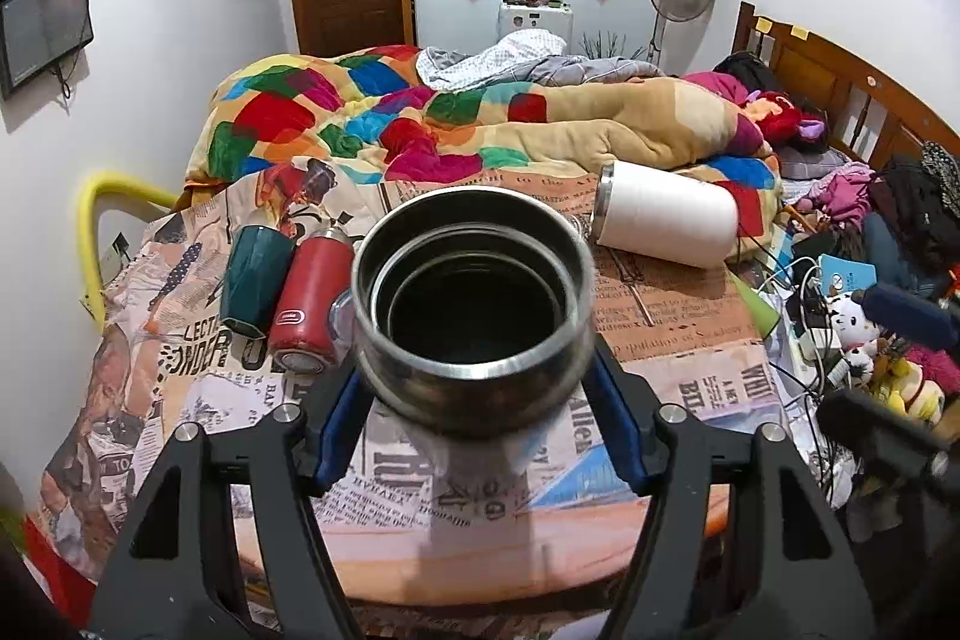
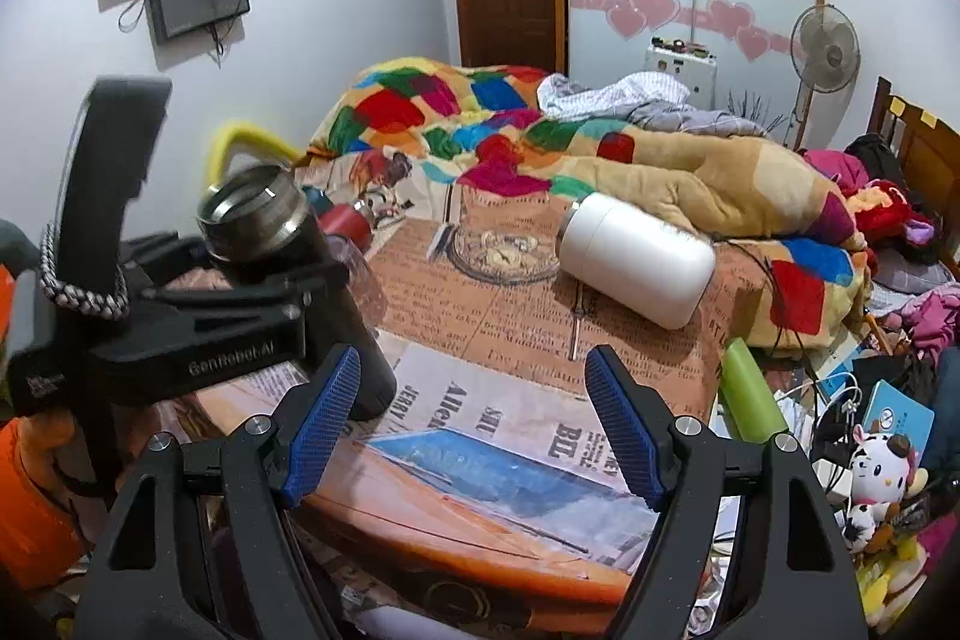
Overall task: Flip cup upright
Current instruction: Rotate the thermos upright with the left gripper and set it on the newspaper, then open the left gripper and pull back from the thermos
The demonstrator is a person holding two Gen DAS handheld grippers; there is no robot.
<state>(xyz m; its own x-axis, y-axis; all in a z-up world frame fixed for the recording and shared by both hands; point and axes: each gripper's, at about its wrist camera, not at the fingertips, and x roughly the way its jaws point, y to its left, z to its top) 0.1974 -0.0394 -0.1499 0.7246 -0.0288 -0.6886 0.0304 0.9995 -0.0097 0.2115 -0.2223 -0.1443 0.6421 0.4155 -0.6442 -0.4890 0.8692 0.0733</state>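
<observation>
A dark steel cup point(image 1: 474, 304) stands upright, mouth up, between the blue pads of my left gripper point(image 1: 480, 418), which is shut on its body. In the right wrist view the same cup point(image 2: 282, 244) stands near the table's left edge with the left gripper point(image 2: 198, 340) clamped around it. My right gripper point(image 2: 474, 424) is open and empty over the newspaper-print tablecloth point(image 2: 510, 316). A white cup point(image 1: 666, 214) lies on its side at the back right; it also shows in the right wrist view point(image 2: 636, 256).
A red bottle point(image 1: 312, 298) and a dark green cup point(image 1: 255, 274) lie on their sides at the left. A light green object point(image 2: 750, 388) sits at the table's right edge. A colourful quilt point(image 1: 420, 124) lies behind. Clutter and toys point(image 2: 882, 466) fill the right side.
</observation>
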